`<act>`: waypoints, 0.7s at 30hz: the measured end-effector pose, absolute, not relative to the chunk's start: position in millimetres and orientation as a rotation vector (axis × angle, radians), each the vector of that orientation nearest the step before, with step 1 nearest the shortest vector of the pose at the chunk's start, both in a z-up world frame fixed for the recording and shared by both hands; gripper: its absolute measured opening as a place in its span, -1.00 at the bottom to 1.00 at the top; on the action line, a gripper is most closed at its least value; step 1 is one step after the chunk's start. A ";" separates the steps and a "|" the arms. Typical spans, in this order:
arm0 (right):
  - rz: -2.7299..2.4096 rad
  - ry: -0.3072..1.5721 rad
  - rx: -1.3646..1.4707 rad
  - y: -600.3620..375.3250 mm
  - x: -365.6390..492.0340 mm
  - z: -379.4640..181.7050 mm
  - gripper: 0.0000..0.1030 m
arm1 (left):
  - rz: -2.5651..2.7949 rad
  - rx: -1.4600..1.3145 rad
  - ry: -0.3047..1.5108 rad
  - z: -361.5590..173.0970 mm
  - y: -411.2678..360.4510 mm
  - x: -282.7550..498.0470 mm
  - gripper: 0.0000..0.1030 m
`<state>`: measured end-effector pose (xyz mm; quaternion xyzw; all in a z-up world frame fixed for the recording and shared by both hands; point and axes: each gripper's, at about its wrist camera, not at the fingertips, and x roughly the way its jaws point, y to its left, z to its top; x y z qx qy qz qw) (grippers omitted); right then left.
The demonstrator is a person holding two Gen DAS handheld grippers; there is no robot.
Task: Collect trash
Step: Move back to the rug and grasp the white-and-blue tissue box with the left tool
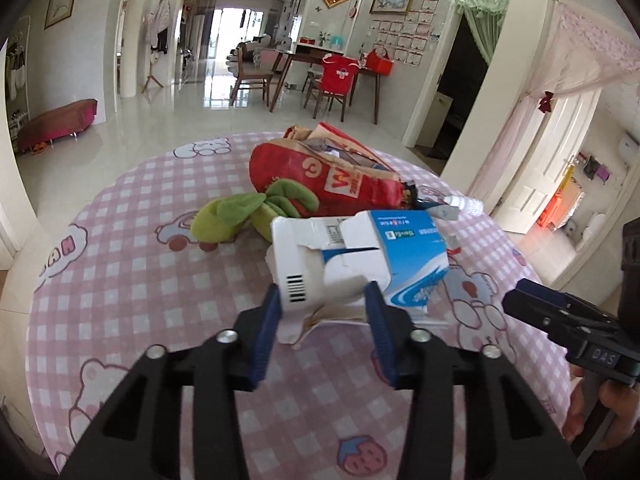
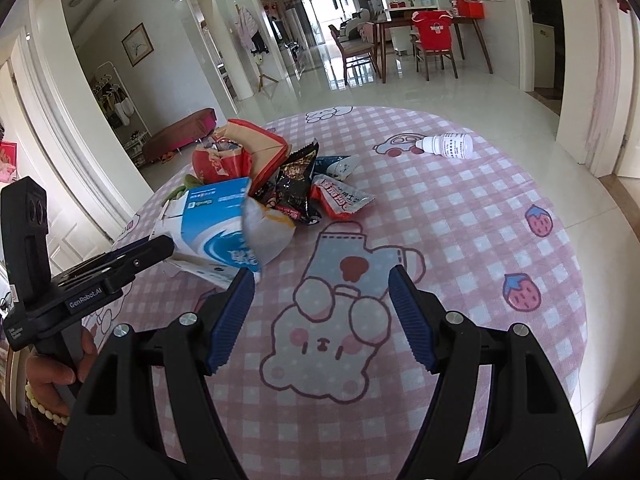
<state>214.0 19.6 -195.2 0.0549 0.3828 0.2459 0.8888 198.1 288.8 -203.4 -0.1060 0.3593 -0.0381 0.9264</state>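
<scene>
Your left gripper (image 1: 326, 300) pinches the torn white end of a blue-and-white carton (image 1: 360, 256), one blue pad (image 1: 267, 332) on each side of the cardboard flap. The carton lies on the pink checked tablecloth (image 1: 140, 240), just in front of a red paper bag (image 1: 320, 172) and a green plush toy (image 1: 244, 212). A barcode shows on the carton's white end; the print on its blue face is too small to read. The red bag carries large white characters, only partly legible.

Your right gripper (image 2: 322, 292) is spread wide above a bunny print on the cloth, holding nothing; its left pad (image 2: 232, 316) sits just beside the carton's corner. Behind lie a black snack wrapper (image 2: 296, 184) and a red-and-white wrapper (image 2: 340, 196). A small white bottle (image 2: 448, 145) lies well apart. The left gripper's housing reads "GenRobot.AI".
</scene>
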 end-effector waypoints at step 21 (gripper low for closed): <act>0.483 0.774 0.134 -9.6 172.8 -184.2 0.34 | -0.247 -0.144 0.714 -183.9 202.8 172.4 -0.79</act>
